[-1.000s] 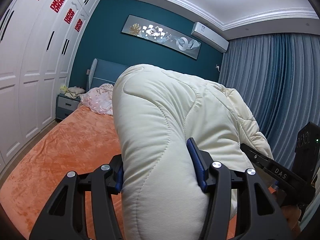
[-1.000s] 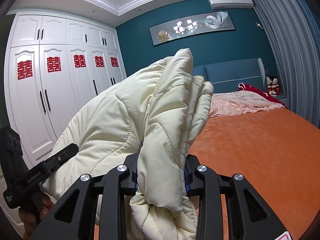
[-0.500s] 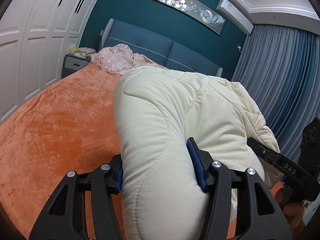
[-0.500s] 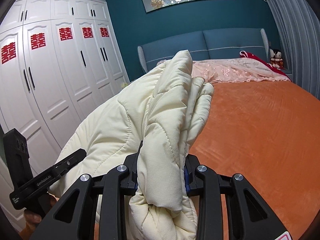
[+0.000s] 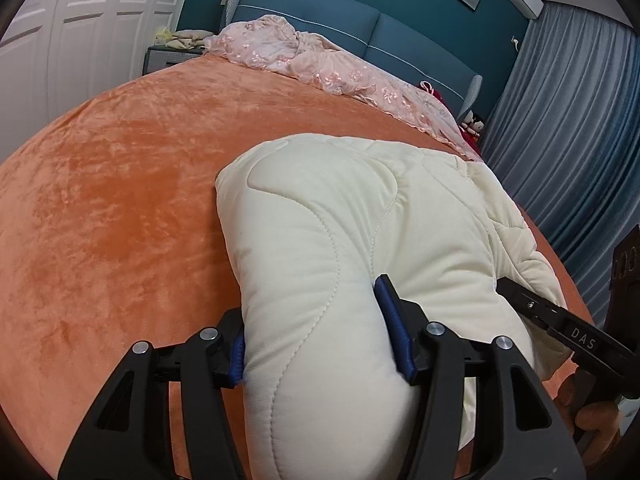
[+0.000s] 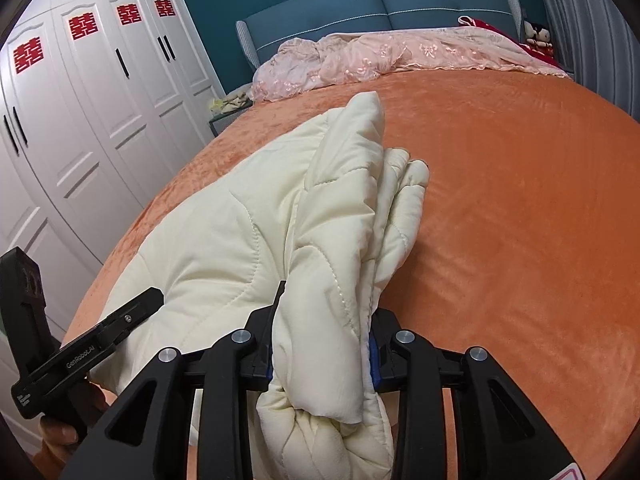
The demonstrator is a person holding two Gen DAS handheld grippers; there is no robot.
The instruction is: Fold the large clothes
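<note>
The left gripper's (image 5: 320,336) jaws, easing open, pinch the cream quilted coat (image 5: 352,240) above the orange bedspread (image 5: 120,200).

We count: one cream quilted coat (image 5: 332,248), one orange bed cover (image 5: 120,200), one pink lace blanket (image 6: 380,56), two grippers: left gripper (image 5: 320,340), right gripper (image 6: 320,344).

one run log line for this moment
left gripper: shut on cream quilted padded garment, jaws opening | right gripper: shut on it | over orange bedspread

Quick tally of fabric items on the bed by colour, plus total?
Cream: 1, the quilted coat, held by the left gripper and right gripper
Orange: 1, the bedspread
Pink: 1, the lace cover
Red: 1, the cloth, mostly hidden
Total: 4
</note>
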